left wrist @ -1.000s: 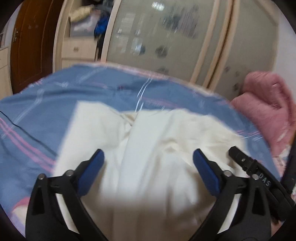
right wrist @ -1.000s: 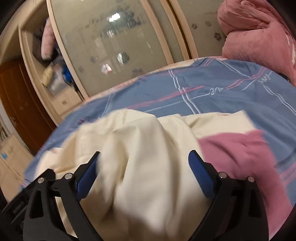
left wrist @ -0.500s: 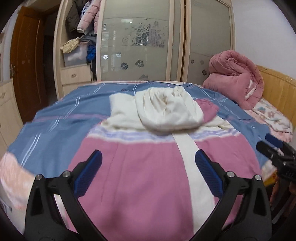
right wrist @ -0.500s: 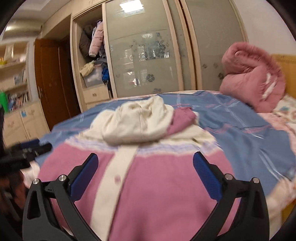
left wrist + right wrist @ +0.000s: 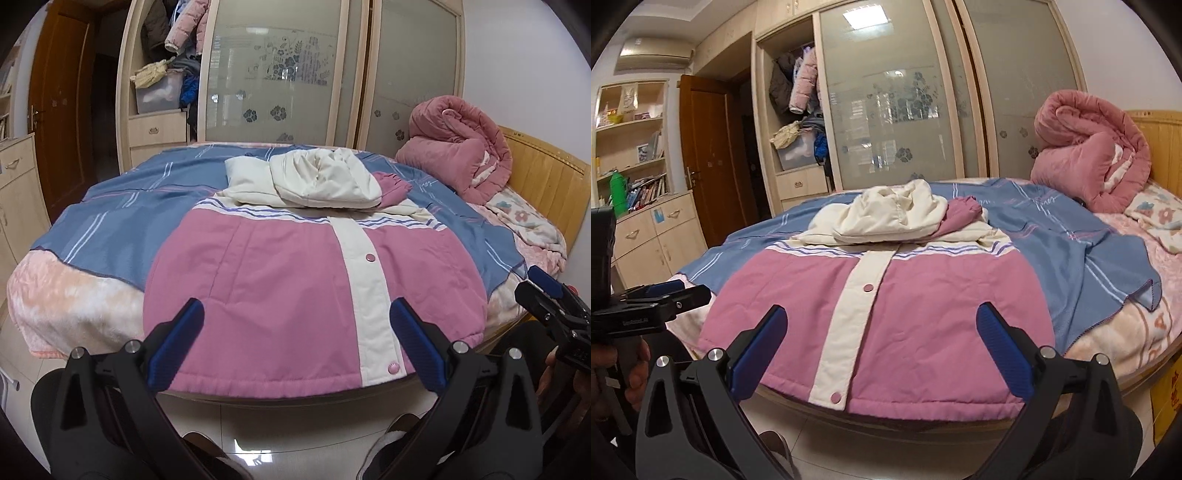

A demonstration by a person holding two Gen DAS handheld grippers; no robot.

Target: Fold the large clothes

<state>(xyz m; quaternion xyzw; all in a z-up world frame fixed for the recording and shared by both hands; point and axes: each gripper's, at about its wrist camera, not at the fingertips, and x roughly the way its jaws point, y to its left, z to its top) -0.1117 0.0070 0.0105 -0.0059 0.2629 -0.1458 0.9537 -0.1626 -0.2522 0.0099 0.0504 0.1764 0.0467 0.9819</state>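
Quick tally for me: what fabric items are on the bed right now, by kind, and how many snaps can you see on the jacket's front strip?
Jacket, pink with cream hood: 1
Blue plaid sheet: 1
Rolled pink quilt: 1
Floral blanket: 1
Total fabric items: 4
Snaps visible on the cream placket: 2

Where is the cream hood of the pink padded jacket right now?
In both wrist views the cream hood lies folded down over the jacket's collar at the far end of the pink padded jacket, on the blue striped blanket, left of the rolled pink quilt.
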